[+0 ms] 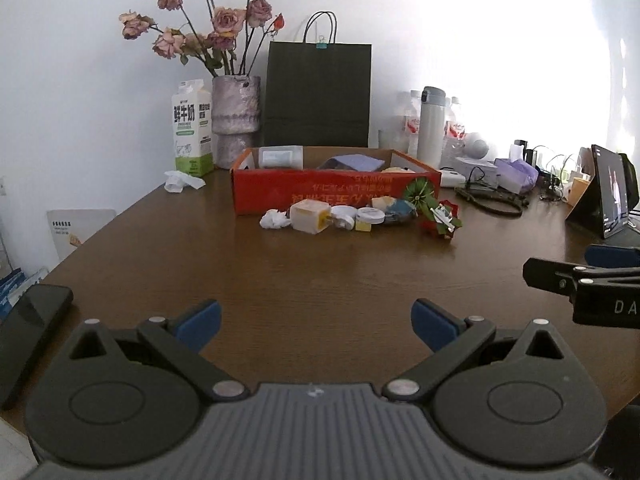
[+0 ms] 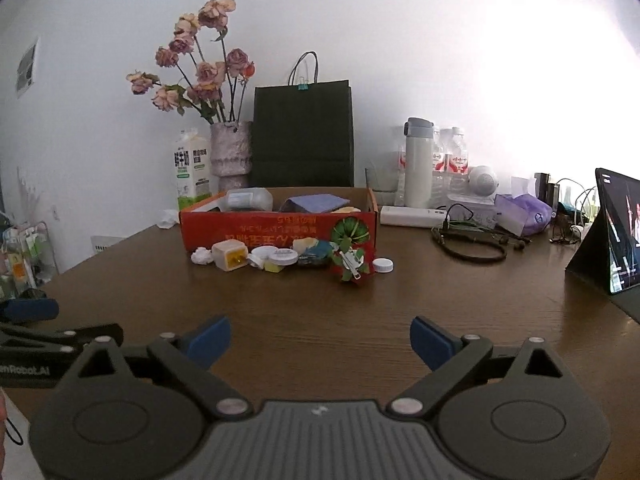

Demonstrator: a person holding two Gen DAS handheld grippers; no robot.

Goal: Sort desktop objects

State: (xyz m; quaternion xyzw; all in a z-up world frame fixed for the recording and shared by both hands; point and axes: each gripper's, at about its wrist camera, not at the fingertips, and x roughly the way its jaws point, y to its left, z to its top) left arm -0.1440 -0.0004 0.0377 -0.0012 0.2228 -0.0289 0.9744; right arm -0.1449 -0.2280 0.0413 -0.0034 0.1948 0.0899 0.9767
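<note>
looking thru the left wrist view: left tool [image 1: 316, 322] hangs wide, nothing btwn its pads, low over bare bench [image 1: 320, 272]. task's bits sit far ahead in a row touching the near wall of the red box [image 1: 336, 192]: paper wad [image 1: 274, 219], cream cube [image 1: 309, 216], white lids [image 1: 356, 216], red-green ornament [image 1: 438, 218]. prob lined up there so each is a short lift over the wall into the box. black phone [image 1: 30, 328] lies near left by the bench edge, so a leftward swing is tight. right tool's arm pokes in at right.

right wrist view: right tool [image 2: 320, 340] also wide & empty, same bare wood in front. white cap [image 2: 383, 265] sits apart at the row's right end. cable loop [image 2: 472, 246] and tablet [image 2: 618, 232] crowd the right side; centre lane to the row is open.
</note>
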